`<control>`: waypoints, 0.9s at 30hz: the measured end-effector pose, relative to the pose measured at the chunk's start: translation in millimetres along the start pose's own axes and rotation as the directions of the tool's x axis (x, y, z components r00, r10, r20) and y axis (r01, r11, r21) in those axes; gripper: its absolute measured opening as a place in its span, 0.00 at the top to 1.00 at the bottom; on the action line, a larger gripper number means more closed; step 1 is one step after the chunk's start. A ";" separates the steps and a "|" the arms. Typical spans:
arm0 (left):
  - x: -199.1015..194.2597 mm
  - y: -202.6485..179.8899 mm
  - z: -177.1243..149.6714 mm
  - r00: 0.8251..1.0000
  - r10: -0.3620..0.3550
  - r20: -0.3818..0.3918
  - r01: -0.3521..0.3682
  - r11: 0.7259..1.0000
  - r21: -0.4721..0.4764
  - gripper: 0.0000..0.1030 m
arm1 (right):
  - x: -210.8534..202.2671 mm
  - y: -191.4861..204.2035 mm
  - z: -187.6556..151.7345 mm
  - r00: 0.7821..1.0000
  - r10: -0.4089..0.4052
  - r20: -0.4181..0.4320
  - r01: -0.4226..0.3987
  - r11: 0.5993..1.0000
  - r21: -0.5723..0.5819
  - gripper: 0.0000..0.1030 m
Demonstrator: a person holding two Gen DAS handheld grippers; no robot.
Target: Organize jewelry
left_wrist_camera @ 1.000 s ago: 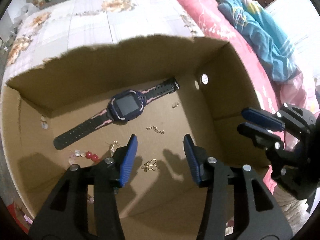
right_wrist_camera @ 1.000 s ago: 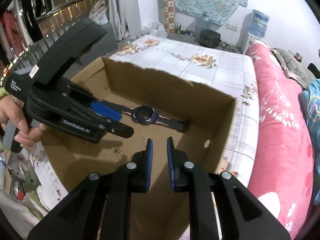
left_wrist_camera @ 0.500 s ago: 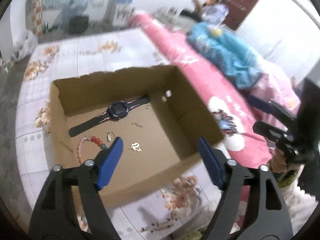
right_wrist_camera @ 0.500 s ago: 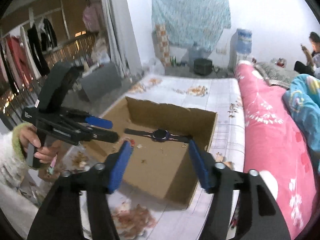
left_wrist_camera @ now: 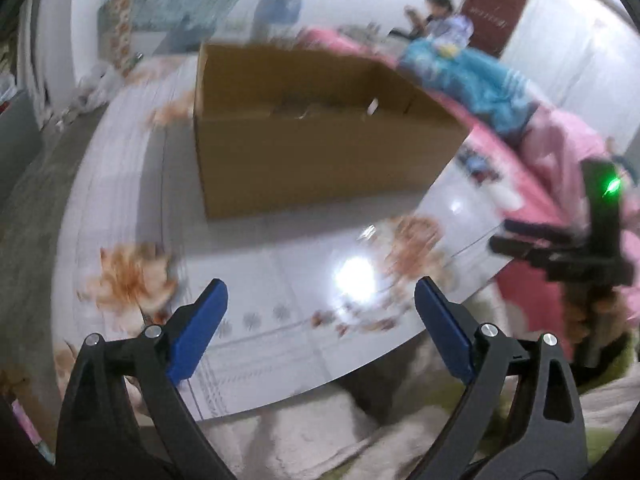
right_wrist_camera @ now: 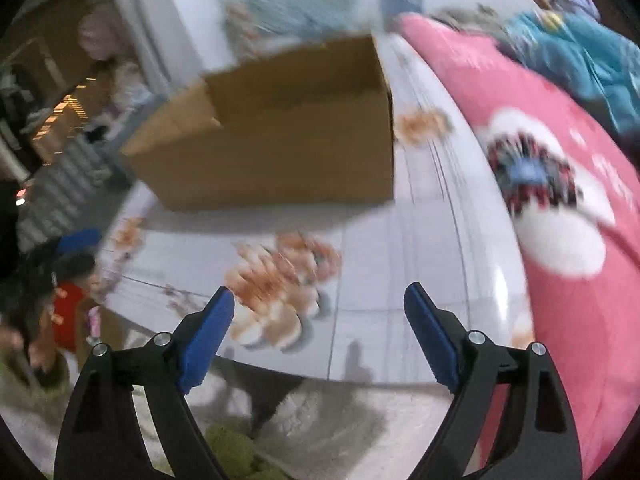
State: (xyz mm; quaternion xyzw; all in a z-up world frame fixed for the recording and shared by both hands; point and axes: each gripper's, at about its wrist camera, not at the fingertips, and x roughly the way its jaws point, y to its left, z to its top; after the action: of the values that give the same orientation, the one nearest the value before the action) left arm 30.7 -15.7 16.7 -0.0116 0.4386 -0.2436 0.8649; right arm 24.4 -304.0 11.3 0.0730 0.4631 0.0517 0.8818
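A brown cardboard box (left_wrist_camera: 316, 152) stands on the white floral table (left_wrist_camera: 280, 280); it also shows in the right wrist view (right_wrist_camera: 280, 152). I see it from the side, so the watch and jewelry inside are hidden. My left gripper (left_wrist_camera: 320, 312) is open and empty, well back from the box near the table's front edge. My right gripper (right_wrist_camera: 318, 312) is open and empty, also back near the front edge; it shows in the left wrist view (left_wrist_camera: 560, 248) at the right. Both views are blurred.
A pink bedspread (right_wrist_camera: 560, 200) with a blue blanket (left_wrist_camera: 472, 76) lies right of the table. A person (left_wrist_camera: 436, 8) sits at the back by a dark red door. A fuzzy green and white sleeve (right_wrist_camera: 232, 452) shows below the grippers.
Both grippers have pulled up and back out of the box to the table's near edge. Both have opened wide. The box contents have gone out of sight.
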 end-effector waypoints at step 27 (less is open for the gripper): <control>59.9 30.3 2.4 0.994 0.112 0.017 -0.113 0.989 0.096 0.12 | -22.5 27.0 2.2 0.998 -0.056 -0.023 0.057 0.998 0.038 0.18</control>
State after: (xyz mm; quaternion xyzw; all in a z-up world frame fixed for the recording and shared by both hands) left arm 74.7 -15.3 -34.0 0.0538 0.4212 -0.2153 0.8794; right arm 12.9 -281.2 35.5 0.0762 0.4755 0.0188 0.8762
